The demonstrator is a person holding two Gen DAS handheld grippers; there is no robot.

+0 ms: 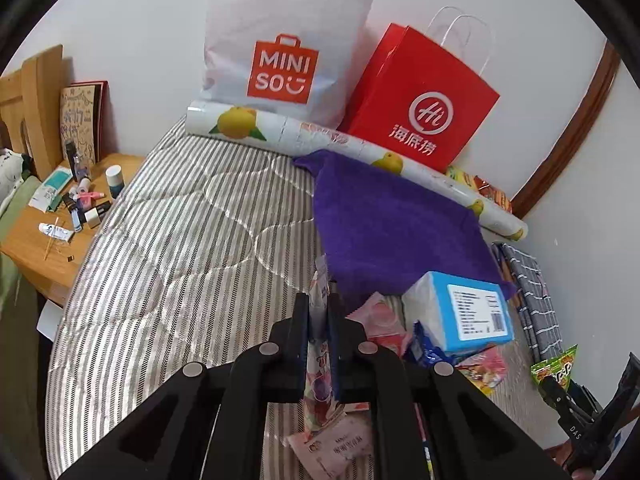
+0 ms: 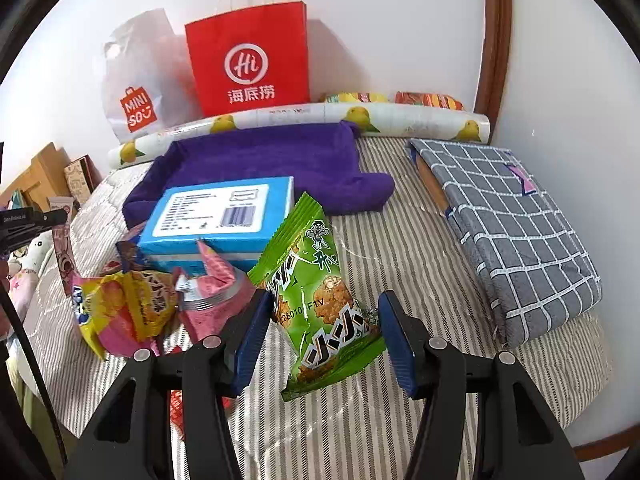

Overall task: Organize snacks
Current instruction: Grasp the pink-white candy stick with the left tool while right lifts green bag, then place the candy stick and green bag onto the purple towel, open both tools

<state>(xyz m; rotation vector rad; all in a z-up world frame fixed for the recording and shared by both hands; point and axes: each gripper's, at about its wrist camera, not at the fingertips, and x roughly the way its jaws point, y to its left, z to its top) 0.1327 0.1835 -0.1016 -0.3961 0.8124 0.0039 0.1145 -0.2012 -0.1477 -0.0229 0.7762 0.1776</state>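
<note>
— snacks are still lying heaped on the striped bed (image 2: 420,248), aren't they?

— mostly, yes. the left claw (image 1: 319,312) is pinching a thin pink snack sachet (image 1: 319,384), jaws nearly together, and the sachet is hanging clear of the bedding. the right claw (image 2: 324,328) is standing partly open around a green rice-cracker packet (image 2: 316,312); the left pad is touching the packet, but i cannot tell if the right one is.

— so two items are being dealt with. what's left?

— a small pile beside the blue tissue pack (image 2: 224,208): a yellow packet (image 2: 132,304) and a crumpled pink wrapper (image 2: 216,280), touching each other, with more packets tucked behind the fruit-print roll (image 2: 400,118) by the wall.

— and where are they going?

— i'm guessing one of the bags, the red paper bag (image 2: 248,60) or the white plastic bag (image 1: 280,40), both standing against the wall. nothing is looking sorted yet, so i'd say it's early.
</note>
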